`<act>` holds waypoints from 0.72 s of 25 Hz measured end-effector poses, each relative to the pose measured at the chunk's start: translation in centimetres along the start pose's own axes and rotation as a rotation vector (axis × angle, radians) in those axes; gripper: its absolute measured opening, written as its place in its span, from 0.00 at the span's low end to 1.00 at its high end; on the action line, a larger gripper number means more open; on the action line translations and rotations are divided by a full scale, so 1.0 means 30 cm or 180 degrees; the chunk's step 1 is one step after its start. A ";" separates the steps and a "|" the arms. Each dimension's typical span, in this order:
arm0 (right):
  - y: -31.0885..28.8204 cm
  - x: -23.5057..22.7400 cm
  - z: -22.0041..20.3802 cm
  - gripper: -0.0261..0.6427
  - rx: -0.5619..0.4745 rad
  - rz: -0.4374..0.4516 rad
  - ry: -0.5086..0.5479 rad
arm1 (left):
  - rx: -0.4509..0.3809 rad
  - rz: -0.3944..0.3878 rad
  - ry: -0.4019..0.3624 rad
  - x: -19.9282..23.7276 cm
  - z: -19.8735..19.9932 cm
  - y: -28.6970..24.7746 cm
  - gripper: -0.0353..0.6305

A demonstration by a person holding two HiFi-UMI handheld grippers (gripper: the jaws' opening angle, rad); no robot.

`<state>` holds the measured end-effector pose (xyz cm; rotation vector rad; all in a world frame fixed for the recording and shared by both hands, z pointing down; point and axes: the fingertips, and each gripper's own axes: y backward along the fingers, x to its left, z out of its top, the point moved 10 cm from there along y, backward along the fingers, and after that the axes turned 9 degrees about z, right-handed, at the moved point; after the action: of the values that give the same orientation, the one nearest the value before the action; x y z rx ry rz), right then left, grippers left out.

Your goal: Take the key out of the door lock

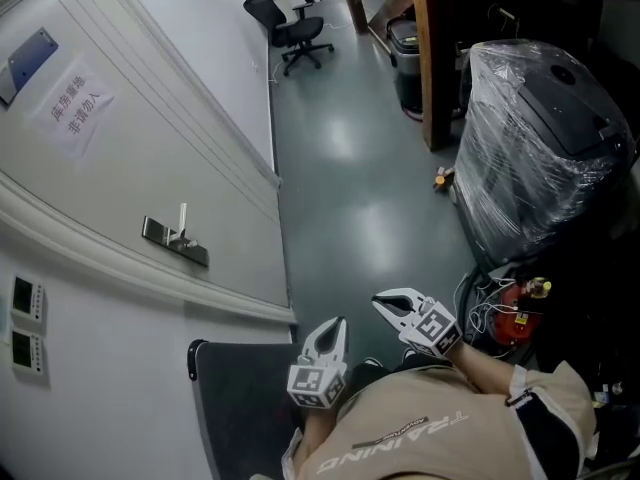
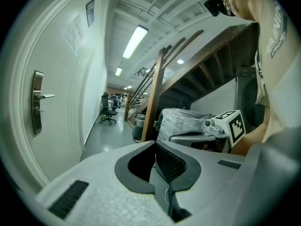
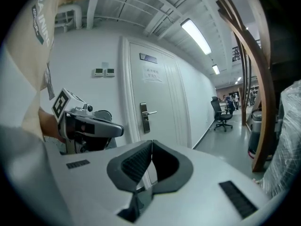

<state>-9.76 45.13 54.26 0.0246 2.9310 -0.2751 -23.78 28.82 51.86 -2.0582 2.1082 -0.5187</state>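
The white door (image 1: 130, 158) fills the left of the head view, and its steel lock plate with a lever handle (image 1: 176, 238) is mounted mid-door. That lock plate (image 2: 37, 100) shows at the left edge of the left gripper view, and the same lock plate (image 3: 145, 117) appears ahead in the right gripper view. The key is too small to make out in any view. My left gripper (image 1: 338, 325) and right gripper (image 1: 384, 302) are held low by my body, well away from the door. Both sets of jaws are shut and empty.
A black chair back (image 1: 240, 398) stands below the door, right by my left gripper. A plastic-wrapped machine (image 1: 540, 138), a red fire extinguisher (image 1: 515, 313) and cables sit to the right. A wooden post (image 1: 430, 58) and an office chair (image 1: 295, 28) stand farther down the grey floor.
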 end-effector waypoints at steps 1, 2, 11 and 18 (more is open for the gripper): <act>-0.007 -0.009 0.002 0.06 0.0003 -0.0002 -0.0011 | 0.0009 -0.0007 -0.0005 0.005 0.004 -0.012 0.07; -0.013 -0.016 -0.002 0.06 0.0014 -0.0016 -0.0039 | 0.0033 -0.0003 0.0015 0.013 0.003 -0.024 0.07; -0.080 -0.196 -0.007 0.06 0.0367 -0.0230 -0.0197 | 0.0047 -0.0220 0.0254 0.152 0.032 -0.322 0.07; -0.289 -0.377 0.257 0.06 0.0257 -0.0222 0.0177 | -0.0139 -0.0403 0.0269 0.365 0.186 -0.602 0.07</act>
<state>2.52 35.20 50.63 -0.0595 2.9782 -0.4098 -5.44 17.22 54.38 -2.2432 2.0612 -0.5922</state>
